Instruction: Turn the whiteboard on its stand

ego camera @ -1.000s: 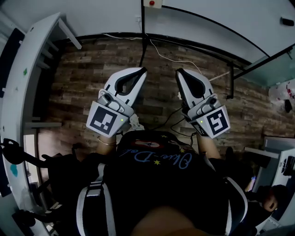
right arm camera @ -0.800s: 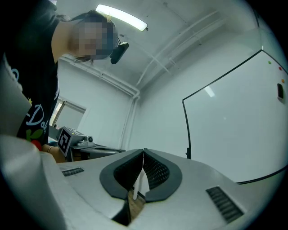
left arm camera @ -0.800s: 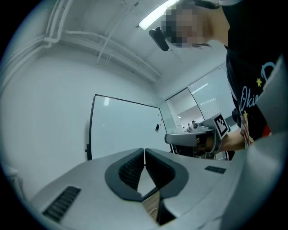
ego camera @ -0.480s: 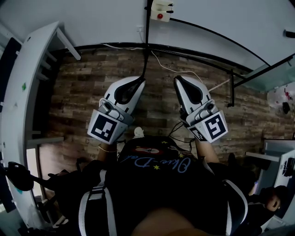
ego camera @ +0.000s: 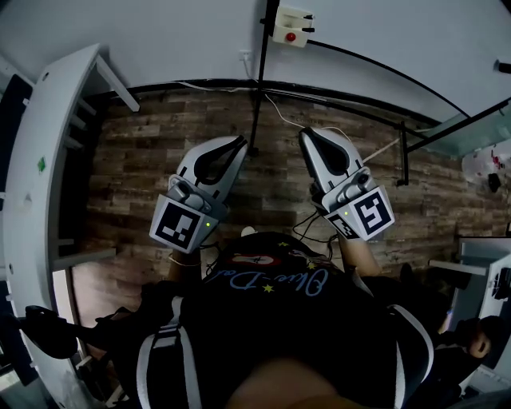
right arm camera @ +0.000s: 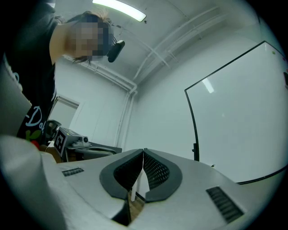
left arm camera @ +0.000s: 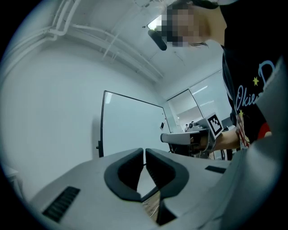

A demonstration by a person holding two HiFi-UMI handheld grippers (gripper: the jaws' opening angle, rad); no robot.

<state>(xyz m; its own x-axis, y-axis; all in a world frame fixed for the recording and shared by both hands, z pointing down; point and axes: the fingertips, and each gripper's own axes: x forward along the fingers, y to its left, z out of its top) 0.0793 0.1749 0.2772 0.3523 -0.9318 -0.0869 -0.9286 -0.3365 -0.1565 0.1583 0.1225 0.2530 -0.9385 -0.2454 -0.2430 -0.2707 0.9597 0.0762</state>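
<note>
On the floor: brown wood-plank floor (ego camera: 144,160) spreads under both tools, with a white cable (ego camera: 297,108) and a tangle of black cables (ego camera: 313,217) lying on it.
Wall: a plain white wall (ego camera: 160,32) meets the planks at a dark skirting strip (ego camera: 200,82); a white box with a red button (ego camera: 290,26) sits high up beside a black upright.
Whiteboard: the whiteboard (left arm camera: 130,126) stands upright ahead in its thin black frame, close to the wall; the right gripper view shows it to the right of the jaws, with a small black knob (right arm camera: 195,146) on its near edge. Neither tool touches it.
Left side: a long white panel with brackets (ego camera: 48,144); what it is I cannot tell.
Ceiling: white pipes (left arm camera: 112,40) and a strip light (right arm camera: 119,8).
Left gripper (ego camera: 238,140): held out over the planks, jaws closed to a hairline slit, nothing between them.
Right gripper (ego camera: 308,134): beside it, well apart, jaws together and empty.
Person: a black shirt (ego camera: 271,319) fills the lower head view.
</note>
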